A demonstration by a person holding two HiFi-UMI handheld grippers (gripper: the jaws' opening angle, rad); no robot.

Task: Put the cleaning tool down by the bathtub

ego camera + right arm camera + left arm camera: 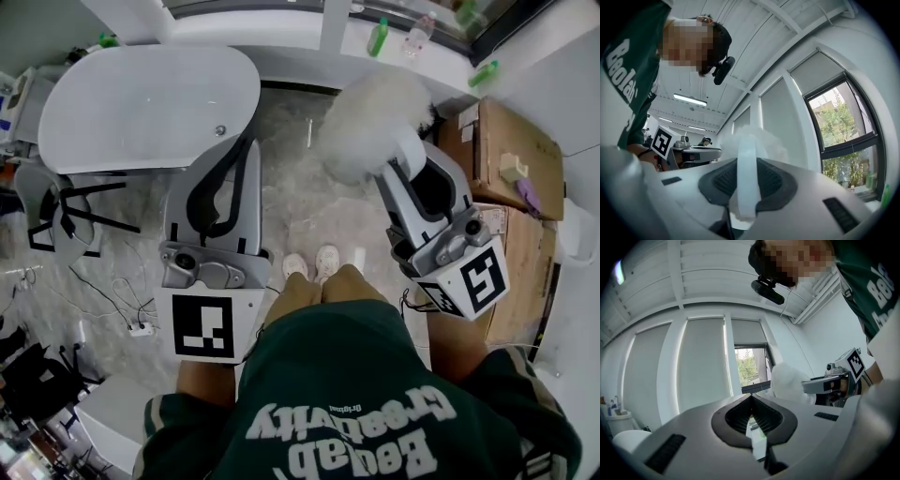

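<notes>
The cleaning tool is a fluffy white duster head (pixel 373 114) on a white handle (pixel 746 178). My right gripper (pixel 405 167) is shut on that handle, and the fluff (pixel 761 140) sticks out past its tips. It hangs over the marble floor, right of the white bathtub (pixel 141 103). My left gripper (pixel 234 155) is held just right of the tub's rim, its jaws shut with nothing between them (pixel 751 397). The left gripper view shows the duster (pixel 787 379) and the right gripper (pixel 828 383) off to the right. Both gripper views are tilted up at windows and ceiling.
Cardboard boxes (pixel 511 150) stand at the right. Bottles (pixel 378 37) line the window sill at the back. A black-framed chair (pixel 66 202) and a power strip with cables (pixel 141 328) lie left of the tub. The person's feet (pixel 314 262) are on the floor between the grippers.
</notes>
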